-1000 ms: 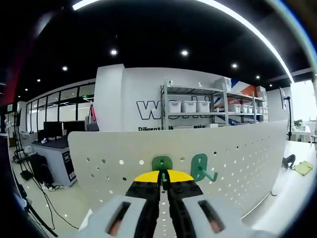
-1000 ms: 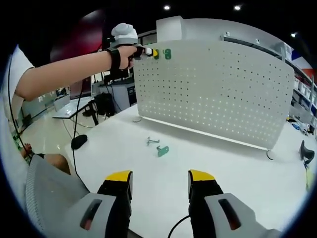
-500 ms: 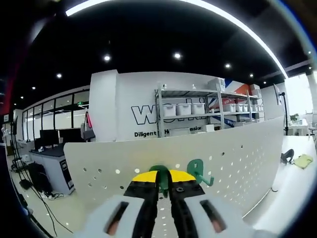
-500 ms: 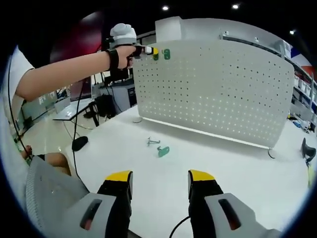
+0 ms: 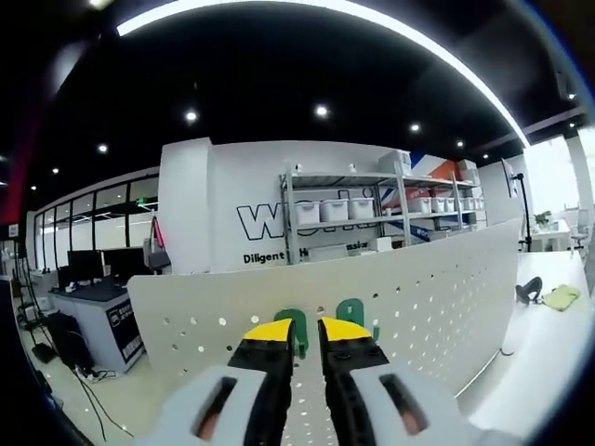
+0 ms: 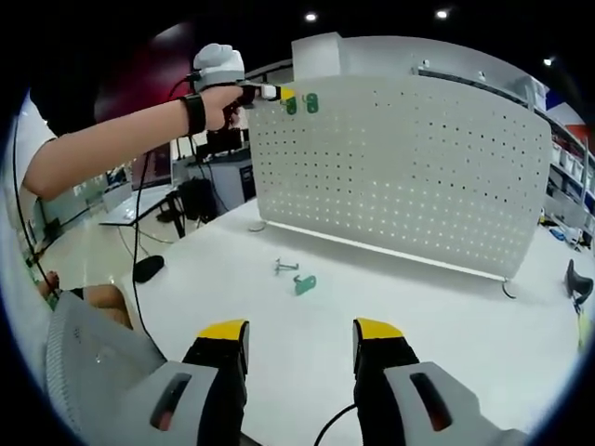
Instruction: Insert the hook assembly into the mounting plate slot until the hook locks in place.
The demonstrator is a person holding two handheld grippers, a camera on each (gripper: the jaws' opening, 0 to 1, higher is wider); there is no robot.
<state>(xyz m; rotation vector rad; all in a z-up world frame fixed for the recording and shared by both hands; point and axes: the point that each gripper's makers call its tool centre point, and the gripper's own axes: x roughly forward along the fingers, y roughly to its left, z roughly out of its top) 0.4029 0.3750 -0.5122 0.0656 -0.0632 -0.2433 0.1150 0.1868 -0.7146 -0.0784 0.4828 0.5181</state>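
Green hook between L gripper jaws.

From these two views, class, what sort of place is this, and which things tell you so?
Probably an open-plan lab or workshop in an office. A white pegboard stands on a white table, metal shelving holds storage bins, and desks with monitors stand behind.

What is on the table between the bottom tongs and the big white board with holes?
In the right gripper view, a green hook and a small metal piece lie on the table, between the right tongs and the board.
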